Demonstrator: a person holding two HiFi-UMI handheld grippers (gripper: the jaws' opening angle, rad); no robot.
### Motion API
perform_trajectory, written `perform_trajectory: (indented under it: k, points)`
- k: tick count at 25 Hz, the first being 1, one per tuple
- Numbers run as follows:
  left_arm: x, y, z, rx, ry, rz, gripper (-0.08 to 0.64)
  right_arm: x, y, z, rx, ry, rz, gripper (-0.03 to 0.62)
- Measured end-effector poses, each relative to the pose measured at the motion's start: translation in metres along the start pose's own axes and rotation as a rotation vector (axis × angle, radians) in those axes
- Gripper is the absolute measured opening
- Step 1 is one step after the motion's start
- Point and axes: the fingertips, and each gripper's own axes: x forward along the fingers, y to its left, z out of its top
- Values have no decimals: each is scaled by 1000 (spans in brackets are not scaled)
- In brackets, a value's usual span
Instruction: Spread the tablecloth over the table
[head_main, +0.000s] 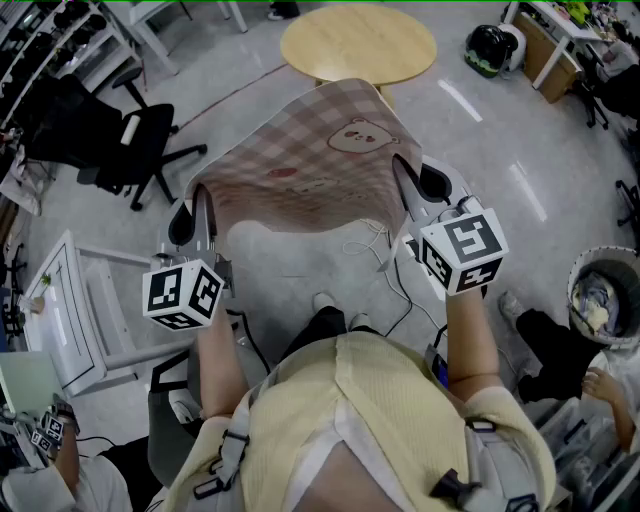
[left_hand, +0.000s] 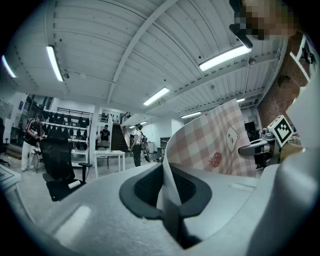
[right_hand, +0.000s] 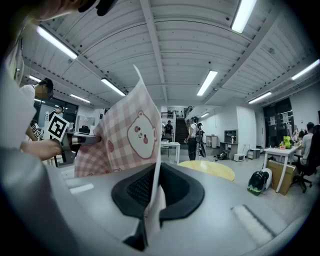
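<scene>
A pink checked tablecloth (head_main: 310, 165) with a bear print hangs in the air between my two grippers, its far edge reaching the round wooden table (head_main: 358, 42). My left gripper (head_main: 200, 215) is shut on the cloth's near left corner; in the left gripper view the tablecloth (left_hand: 210, 142) rises from between the jaws of the left gripper (left_hand: 167, 192). My right gripper (head_main: 410, 190) is shut on the near right corner. In the right gripper view the tablecloth (right_hand: 127, 135) stands up from the right gripper (right_hand: 152, 192), and the table (right_hand: 207, 169) lies just beyond.
A black office chair (head_main: 120, 145) stands to the left, a white rack (head_main: 75, 300) near left. A black bag (head_main: 490, 48) sits by a desk at the back right, a bin (head_main: 605, 295) at right. Cables (head_main: 385, 265) lie on the floor. People (right_hand: 194, 135) stand far off.
</scene>
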Motion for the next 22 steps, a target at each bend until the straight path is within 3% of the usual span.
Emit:
perform_trajectory:
  k: [15,22]
  points:
    - [5,5,-1,-17,3,0,3,-3,7,1,5,19,19,9]
    - [30,12,-28,-15,20,-3,3,4,10,-30,3,70,20,9]
